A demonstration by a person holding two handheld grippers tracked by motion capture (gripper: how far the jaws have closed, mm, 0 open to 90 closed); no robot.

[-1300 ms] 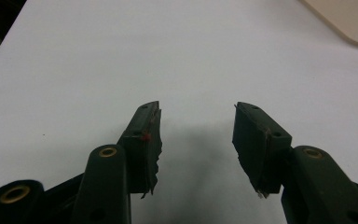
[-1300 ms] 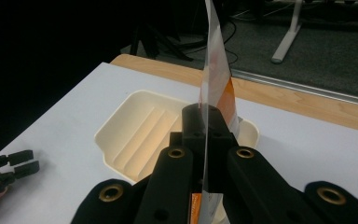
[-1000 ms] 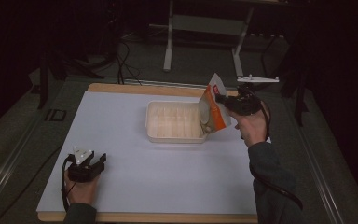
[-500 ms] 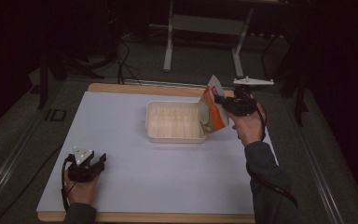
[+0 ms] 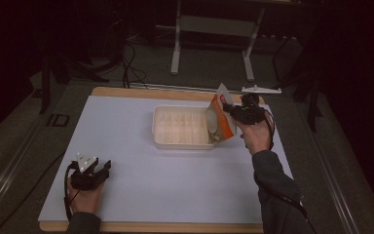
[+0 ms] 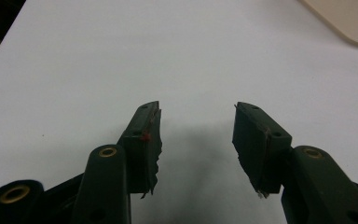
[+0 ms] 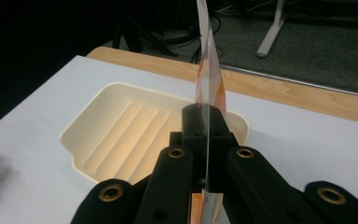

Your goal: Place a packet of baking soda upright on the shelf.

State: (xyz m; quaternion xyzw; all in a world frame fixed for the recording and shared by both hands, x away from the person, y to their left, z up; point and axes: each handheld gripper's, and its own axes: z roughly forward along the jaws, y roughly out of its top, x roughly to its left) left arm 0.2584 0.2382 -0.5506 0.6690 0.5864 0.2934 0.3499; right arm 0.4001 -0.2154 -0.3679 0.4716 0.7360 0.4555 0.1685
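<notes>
Flat orange-and-white plastic packet (image 5: pixel 220 118) hangs at the right end of the ridged cream plastic tray (image 5: pixel 181 142), lower edge about at the rim, pinched by the right gripper (image 5: pixel 239 114) with jaws clamped on its edge; in the right gripper view the packet (image 7: pixel 208 79) stands edge-on, upright over the tray (image 7: pixel 86 122).

Judgement: it's going into the tray. Tilt it flat over the ridges before letting go, or it tips out onto the white bench (image 5: pixel 126 126).

Left gripper (image 5: pixel 88 174) rests near the bench's front left, jaws apart, nothing between them.

Packet print too small to read; whether it touches the tray is unclear.
</notes>
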